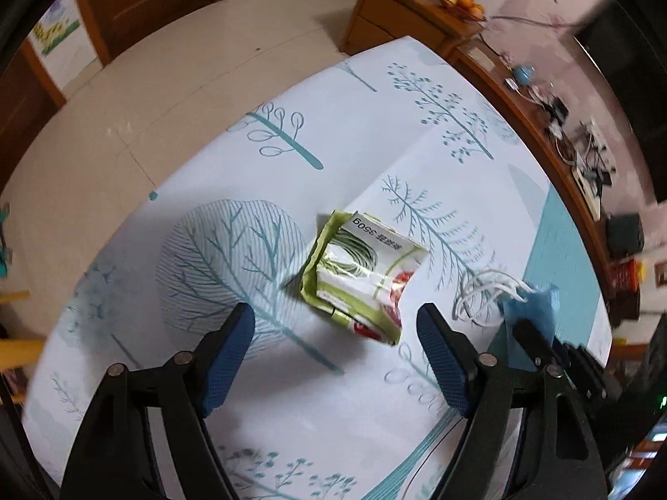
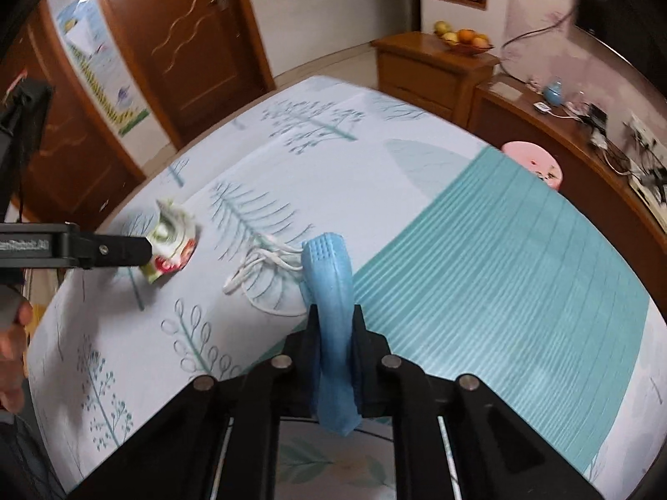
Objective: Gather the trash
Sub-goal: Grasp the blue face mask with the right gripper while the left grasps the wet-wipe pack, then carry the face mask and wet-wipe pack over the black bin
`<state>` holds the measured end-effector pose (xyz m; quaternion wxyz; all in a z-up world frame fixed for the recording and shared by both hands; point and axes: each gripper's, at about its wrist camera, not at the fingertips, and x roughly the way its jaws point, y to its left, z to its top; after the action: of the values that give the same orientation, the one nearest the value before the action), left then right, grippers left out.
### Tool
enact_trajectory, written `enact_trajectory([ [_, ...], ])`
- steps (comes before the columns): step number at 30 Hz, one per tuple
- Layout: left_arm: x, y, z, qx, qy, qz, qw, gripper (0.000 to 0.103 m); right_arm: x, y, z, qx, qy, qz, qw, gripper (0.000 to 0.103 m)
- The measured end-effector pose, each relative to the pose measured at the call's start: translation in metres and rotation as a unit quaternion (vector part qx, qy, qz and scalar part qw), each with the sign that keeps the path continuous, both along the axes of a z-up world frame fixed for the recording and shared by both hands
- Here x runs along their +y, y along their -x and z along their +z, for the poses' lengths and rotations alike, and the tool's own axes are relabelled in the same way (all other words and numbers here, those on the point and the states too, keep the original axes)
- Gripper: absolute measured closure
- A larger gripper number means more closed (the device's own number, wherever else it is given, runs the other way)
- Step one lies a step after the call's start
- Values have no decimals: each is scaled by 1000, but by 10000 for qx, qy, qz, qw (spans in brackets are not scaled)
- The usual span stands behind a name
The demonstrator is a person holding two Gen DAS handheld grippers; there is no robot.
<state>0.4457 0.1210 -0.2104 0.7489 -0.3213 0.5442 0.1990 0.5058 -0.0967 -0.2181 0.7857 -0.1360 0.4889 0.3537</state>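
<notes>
Surface [image 1: 292, 396]: tree-print cloth. Wrapper [image 1: 363, 277], crumpled, green-and-white, lies on it ahead of left gripper [image 1: 335, 358], jaws wide apart, empty. Right gripper [image 2: 335, 354]: jaws clamped on blue mask [image 2: 331, 304], white loops [image 2: 258, 268] trailing on cloth.

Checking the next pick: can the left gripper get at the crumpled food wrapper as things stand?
Probably yes. The left gripper is open, pointing down at the food wrapper, which lies alone on the bedsheet just ahead of its fingers. The right gripper, shut on the blue face mask, sits off to the side.
</notes>
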Motion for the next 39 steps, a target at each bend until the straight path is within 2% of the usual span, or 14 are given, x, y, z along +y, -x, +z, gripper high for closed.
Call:
enact_trajectory([
  [2,0,-5,-6,-25,137,119,9998,37,-1,-2,-1,23,-65,-76,9999,92],
  [6,-3,-14,-7,-96,79,256,9996,46,-2,2,-3,27,-167,-142,9998,92],
  [8,-4,-17,-8,-118,74,292,9995,62,-3,5,-2,43,-218,-177,9996,92],
  [9,-6,-20,-9,-127,118,284,9994,78,-3,7,-3,60,-240,-191,9995,92],
  [10,-7,-22,-10,-120,139,281,9994,84,-3,9,-3,69,-259,-207,9994,92],
  [16,-22,-23,4,-270,-260,12,9993,97,-9,23,-3,162,-344,-303,9988,92],
  [21,-34,-9,23,-287,-525,-351,9976,99,-23,45,4,248,-468,-483,9974,93],
  [27,-51,34,58,-464,-882,-895,9910,99,-44,79,24,321,-677,-843,9936,93],
  [32,-67,85,96,-751,-1257,-1354,9799,99,-63,118,53,257,-929,-1239,9876,93],
  [39,-73,171,143,-1178,-1270,-1908,9662,99,-81,192,97,120,-1196,-1959,9732,93],
])
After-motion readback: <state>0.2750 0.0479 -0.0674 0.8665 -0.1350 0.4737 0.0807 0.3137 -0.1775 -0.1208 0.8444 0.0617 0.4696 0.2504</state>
